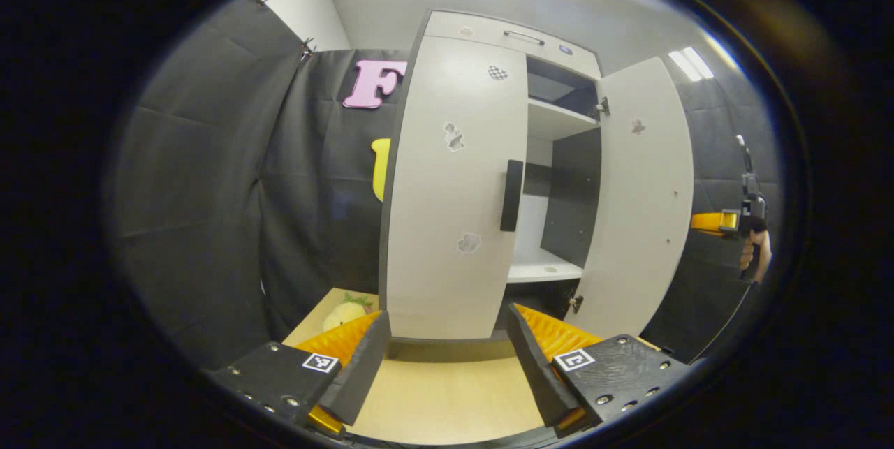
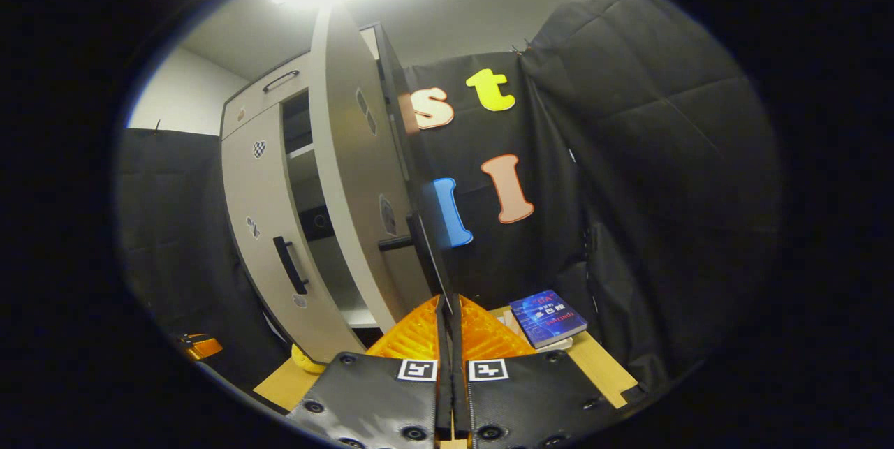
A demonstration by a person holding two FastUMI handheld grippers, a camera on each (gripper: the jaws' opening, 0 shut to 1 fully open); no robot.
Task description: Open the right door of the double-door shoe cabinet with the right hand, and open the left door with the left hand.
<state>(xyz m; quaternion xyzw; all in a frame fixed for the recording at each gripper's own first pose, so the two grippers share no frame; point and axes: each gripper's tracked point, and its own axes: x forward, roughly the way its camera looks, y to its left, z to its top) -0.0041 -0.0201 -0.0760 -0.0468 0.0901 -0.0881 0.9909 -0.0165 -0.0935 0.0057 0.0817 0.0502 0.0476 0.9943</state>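
Observation:
The pale shoe cabinet stands on a wooden table (image 1: 447,393). In the left gripper view its left door (image 1: 447,190) is closed, with a dark vertical handle (image 1: 512,195) at its right edge. My left gripper (image 1: 447,358) is open and low in front of that door, touching nothing. The right door (image 1: 639,204) is swung open, showing shelves (image 1: 545,269). Behind it a hand holds my right gripper (image 1: 730,222). In the right gripper view, my right gripper (image 2: 447,309) is shut on the right door's handle (image 2: 427,253), with the open door (image 2: 349,177) edge-on.
A blue book (image 2: 548,318) lies on the table to the right of the cabinet. A yellow plush toy (image 1: 346,313) sits at the cabinet's left foot. A drawer (image 1: 517,35) tops the cabinet. Black cloth walls close in on both sides.

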